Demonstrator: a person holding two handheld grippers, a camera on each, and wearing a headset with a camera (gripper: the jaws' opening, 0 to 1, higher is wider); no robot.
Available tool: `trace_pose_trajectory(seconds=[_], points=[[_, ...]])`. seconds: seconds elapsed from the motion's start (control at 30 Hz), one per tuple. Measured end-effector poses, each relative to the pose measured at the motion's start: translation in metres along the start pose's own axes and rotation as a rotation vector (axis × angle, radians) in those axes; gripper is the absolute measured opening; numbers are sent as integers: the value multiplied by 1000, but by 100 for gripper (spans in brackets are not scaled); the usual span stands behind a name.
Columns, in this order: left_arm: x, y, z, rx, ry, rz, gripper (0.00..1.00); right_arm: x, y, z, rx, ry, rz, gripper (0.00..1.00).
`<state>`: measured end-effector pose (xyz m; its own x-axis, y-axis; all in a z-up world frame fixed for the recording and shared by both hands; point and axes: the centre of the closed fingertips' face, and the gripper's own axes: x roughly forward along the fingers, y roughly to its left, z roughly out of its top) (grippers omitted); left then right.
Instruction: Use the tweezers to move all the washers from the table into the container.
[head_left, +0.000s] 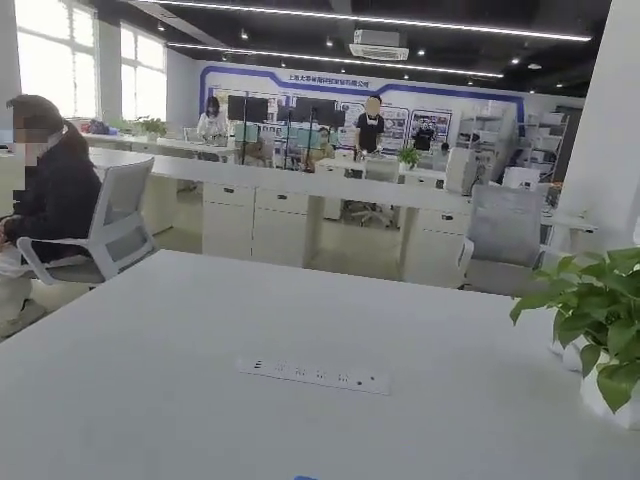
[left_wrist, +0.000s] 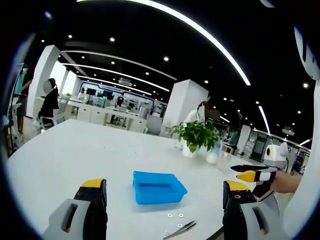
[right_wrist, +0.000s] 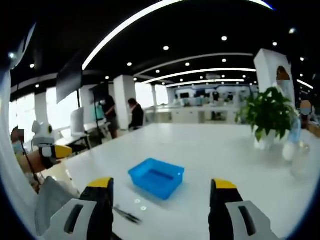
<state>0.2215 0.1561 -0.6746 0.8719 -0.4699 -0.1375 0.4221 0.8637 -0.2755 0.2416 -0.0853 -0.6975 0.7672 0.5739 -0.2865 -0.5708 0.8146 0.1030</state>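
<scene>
Several washers (left_wrist: 170, 215) are lying on the table (left_wrist: 75, 155) beside the tweezers (left_wrist: 181, 228), near the blue container (left_wrist: 159, 187) (seemingly empty). The left gripper (left_wrist: 165, 186) and right gripper (right_wrist: 161, 183) are hovering, jaws spread, holding nothing, so the whole job is looking undone.

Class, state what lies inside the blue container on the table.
The blue container looks empty: bare blue floor shows. Its near wall hides the nearest floor strip. The washers lie outside.
</scene>
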Motion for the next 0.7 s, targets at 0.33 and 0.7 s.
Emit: trace_pose_trajectory(seconds=[0.33,0.7], points=[[0,-1,1,1,0,1,99,1,-2,0,-4,-1,0,76],[-2,-5,0,0,5,-5,99,1,0,1,-8,1,2,76]])
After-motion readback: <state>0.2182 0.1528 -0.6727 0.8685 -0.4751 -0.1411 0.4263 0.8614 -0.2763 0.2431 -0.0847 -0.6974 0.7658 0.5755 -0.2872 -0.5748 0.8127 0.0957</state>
